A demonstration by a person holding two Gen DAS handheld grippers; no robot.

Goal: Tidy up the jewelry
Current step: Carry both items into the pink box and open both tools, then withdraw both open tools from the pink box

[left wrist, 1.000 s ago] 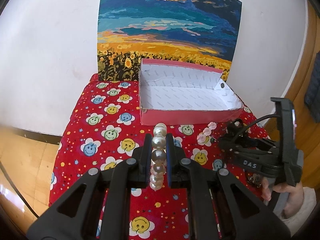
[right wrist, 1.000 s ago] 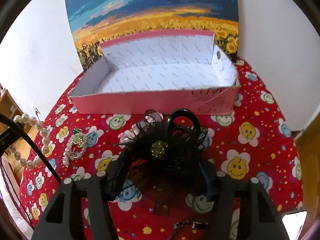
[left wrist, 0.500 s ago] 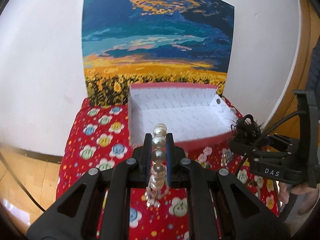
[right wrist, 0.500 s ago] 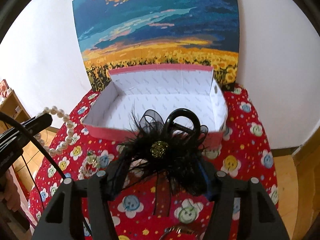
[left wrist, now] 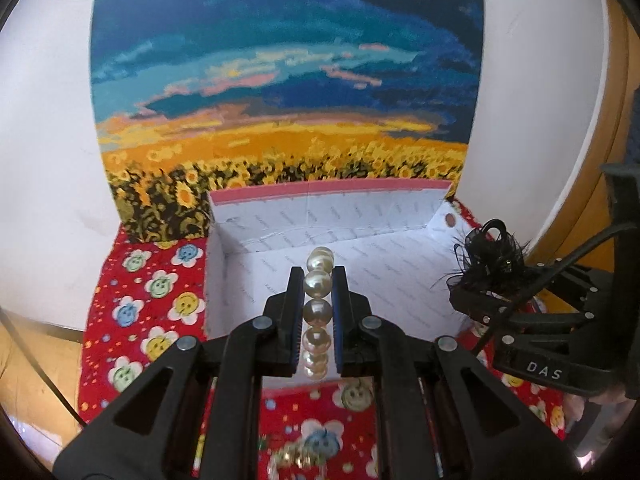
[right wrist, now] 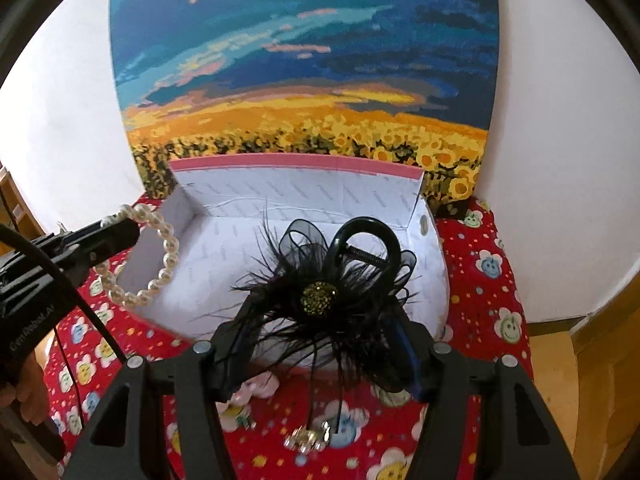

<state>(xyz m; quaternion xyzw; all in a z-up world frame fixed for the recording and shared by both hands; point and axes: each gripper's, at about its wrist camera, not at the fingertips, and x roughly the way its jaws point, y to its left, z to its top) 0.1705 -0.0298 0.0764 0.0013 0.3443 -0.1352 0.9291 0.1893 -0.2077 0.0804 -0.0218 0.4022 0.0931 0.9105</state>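
Pearl beads are seen first in the left wrist view: the bracelet [left wrist: 318, 308] is pinched between the pads of the left gripper [left wrist: 318, 280], jaws nearly closed on the strand, w/ beads running up past the fingertips and down behind them. The bracelet is held over the open box [left wrist: 256, 272], which is pink outside and lined white inside, and sits on the red cloth [left wrist: 148, 312] printed w/ smiley flowers. A sunflower painting [left wrist: 280, 92] is propped against the white wall just behind the box. At right, the right gripper [left wrist: 476, 276] is seen from the side, gripping the black feather clip [left wrist: 486, 258] beside the box's right wall. A gold-coloured piece [left wrist: 294, 458], blurred, lies on the cloth at the bottom edge.

In the right wrist view, the right gripper [right wrist: 320, 320] is clamped on the clip [right wrist: 320, 296], its jaws held fairly wide by the clip's bulk; a gold centre and a black loop on the clip can be made out. The clip is held above the box [right wrist: 224, 248], near its front wall. At left, the left gripper [right wrist: 120, 232] holds the bracelet [right wrist: 160, 256], which hangs as a loop over the box's left front corner. A hand [right wrist: 24, 392] is partly seen at the left edge. On the cloth [right wrist: 480, 280] below the clip, a sparkly piece [right wrist: 306, 438] and a pale pink item [right wrist: 252, 386] lie apart from the box; their type cannot be told.
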